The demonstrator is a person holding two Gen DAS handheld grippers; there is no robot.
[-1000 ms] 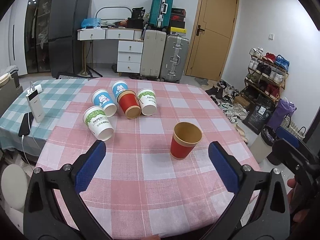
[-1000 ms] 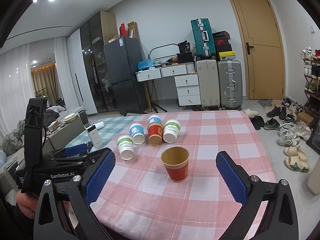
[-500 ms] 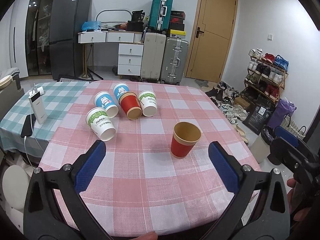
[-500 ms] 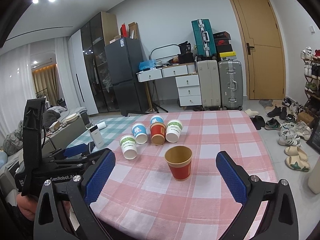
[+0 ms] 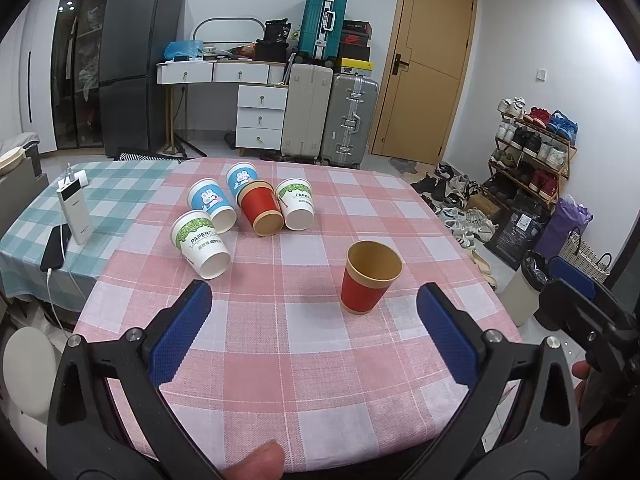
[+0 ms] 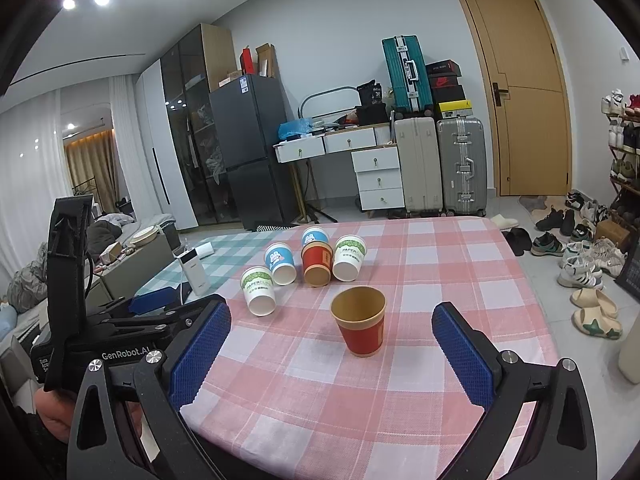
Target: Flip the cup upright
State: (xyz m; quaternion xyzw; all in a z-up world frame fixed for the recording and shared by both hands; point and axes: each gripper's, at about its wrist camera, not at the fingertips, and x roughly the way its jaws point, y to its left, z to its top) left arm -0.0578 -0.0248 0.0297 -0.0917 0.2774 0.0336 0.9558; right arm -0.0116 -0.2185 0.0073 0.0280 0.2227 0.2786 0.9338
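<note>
On the pink checked table [image 5: 320, 380] the layout is pretty simple: one red cup [image 5: 370, 278] already stands upright near the front edge, mouth up, well apart from a cluster of five cups lying on their sides further back. That cluster is a green-print cup [image 5: 200, 244] nearest the left, two blue cups [image 5: 212, 206], a second red cup on its side [image 5: 260, 214], and another green-print one [image 5: 296, 208] touching it on the right. Both claws are spread wide with nothing in them; the left gripper [image 5: 314, 320] hovers low over the near edge, and the right gripper [image 6: 332, 336] sits just beside it, framing the upright cup between its pads. My guess is the next one to flip is a fallen cup, probably the near green-print one. These look like thin paper cups, so super light and easy to crush, and they'll roll if you nudge them. I'd pinch gently across the body near the middle, not the open rim, since the rim squashes oval and the cup could pop out mid-turn.
</note>
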